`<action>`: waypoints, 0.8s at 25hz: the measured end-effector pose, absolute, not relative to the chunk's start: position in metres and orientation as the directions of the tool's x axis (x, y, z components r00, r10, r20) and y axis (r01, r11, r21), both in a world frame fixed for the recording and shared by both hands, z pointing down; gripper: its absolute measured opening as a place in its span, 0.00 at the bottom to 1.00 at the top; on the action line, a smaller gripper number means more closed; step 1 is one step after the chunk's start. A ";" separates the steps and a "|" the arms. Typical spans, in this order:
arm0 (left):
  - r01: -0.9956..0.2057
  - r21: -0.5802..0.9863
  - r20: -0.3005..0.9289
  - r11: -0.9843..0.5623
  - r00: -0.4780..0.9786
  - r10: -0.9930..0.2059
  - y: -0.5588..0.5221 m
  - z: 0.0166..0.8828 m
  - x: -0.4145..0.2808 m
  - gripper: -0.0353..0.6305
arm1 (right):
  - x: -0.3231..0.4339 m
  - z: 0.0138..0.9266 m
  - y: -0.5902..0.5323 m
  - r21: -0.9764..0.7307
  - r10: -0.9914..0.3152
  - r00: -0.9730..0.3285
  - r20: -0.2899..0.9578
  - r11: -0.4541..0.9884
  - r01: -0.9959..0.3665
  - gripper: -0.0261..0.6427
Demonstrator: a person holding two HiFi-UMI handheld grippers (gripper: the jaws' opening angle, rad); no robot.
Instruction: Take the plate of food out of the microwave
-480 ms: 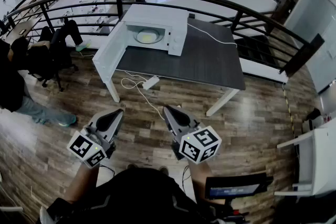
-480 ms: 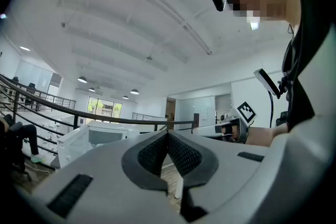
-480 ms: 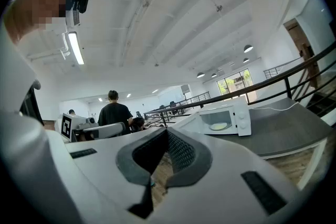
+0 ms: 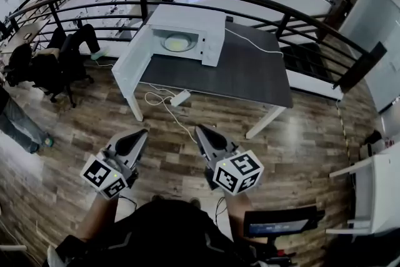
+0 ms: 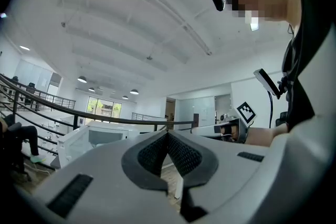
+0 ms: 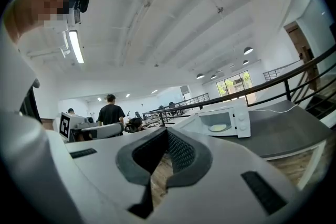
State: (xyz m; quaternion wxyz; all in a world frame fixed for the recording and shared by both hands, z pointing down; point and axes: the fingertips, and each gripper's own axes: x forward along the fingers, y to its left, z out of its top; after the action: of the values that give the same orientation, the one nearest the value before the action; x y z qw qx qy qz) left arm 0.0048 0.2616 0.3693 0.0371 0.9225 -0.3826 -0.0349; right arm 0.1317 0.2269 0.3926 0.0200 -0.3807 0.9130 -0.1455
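Observation:
A white microwave (image 4: 187,31) stands on the far left of a dark table (image 4: 250,72), its door (image 4: 131,62) swung wide open to the left. Inside lies a plate of yellowish food (image 4: 177,42), which also shows in the right gripper view as the plate (image 6: 217,127). Both grippers hang over the wooden floor well short of the table. My left gripper (image 4: 141,133) is shut and empty, its tips meeting (image 5: 168,132). My right gripper (image 4: 200,130) is shut too, with nothing between its pads (image 6: 167,130).
A black railing (image 4: 250,0) curves behind the table. A white power adapter (image 4: 180,97) and cable lie on the floor by the table's front left leg. A seated person (image 4: 44,65) is at the left. A white cabinet (image 4: 375,191) stands at the right.
A person standing at the far left has walked mostly out of the head view. Both grippers stay where they were.

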 end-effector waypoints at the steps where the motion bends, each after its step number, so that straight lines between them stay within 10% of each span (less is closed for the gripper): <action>1: -0.704 0.096 -0.036 -0.704 0.704 -0.709 0.261 0.369 0.004 0.06 | 0.132 0.392 0.226 -0.287 -0.703 -0.708 0.071 0.665 -0.689 0.04; 20: -0.696 0.108 -0.057 -0.710 0.709 -0.703 0.265 0.371 -0.023 0.06 | 0.111 0.392 0.229 -0.309 -0.723 -0.689 0.047 0.645 -0.699 0.04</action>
State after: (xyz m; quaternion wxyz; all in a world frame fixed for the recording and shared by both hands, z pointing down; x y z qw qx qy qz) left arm -0.0228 0.2655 0.3706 0.0392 0.9234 -0.3789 -0.0467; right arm 0.1114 0.2286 0.3917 0.0401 -0.3924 0.9061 -0.1530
